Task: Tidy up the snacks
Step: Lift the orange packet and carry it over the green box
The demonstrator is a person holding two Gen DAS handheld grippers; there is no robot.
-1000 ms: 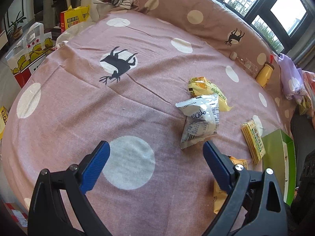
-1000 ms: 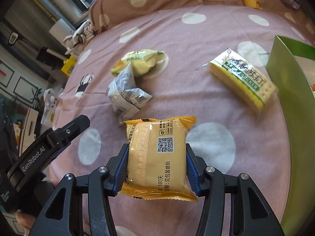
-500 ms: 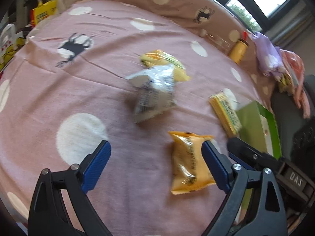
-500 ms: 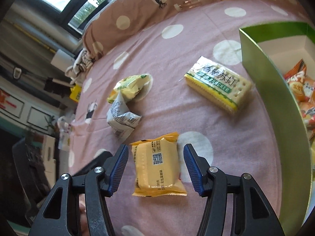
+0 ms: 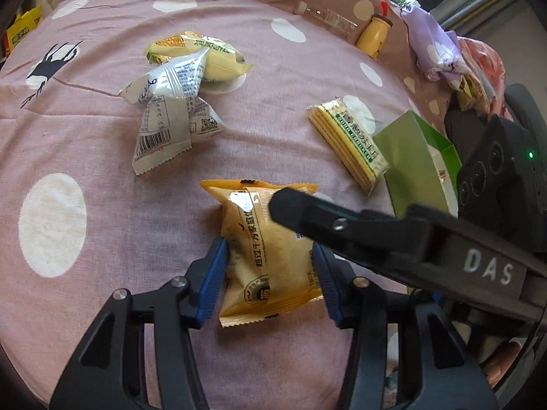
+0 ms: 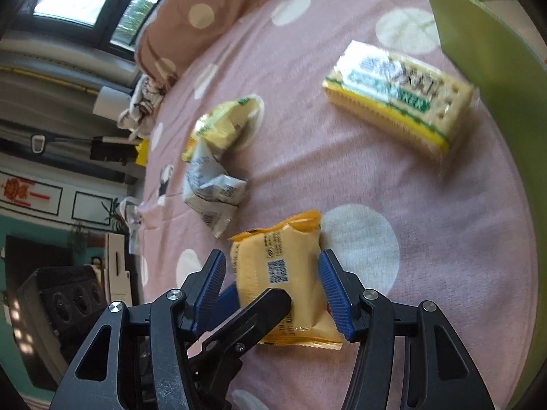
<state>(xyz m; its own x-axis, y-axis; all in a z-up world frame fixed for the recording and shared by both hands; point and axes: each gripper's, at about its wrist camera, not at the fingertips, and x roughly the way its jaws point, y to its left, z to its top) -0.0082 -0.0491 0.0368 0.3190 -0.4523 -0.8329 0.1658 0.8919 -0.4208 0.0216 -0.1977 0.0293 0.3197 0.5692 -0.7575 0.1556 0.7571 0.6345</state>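
Left gripper [image 5: 270, 273] swung over from the silver packet to the orange snack pack [image 5: 265, 253] on the bedspread [image 5: 85, 136]; jaws closing, pads touching its sides. Right gripper [image 6: 271, 287] has let go, fingers spread beside it (handover, likely), green box [image 5: 415, 157] near.

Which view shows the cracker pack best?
Left wrist view: the cracker pack is sharp there, its whole length and its label visible, lying beside the green box. In the right wrist view the same pack looks bigger but is smeared by motion blur.
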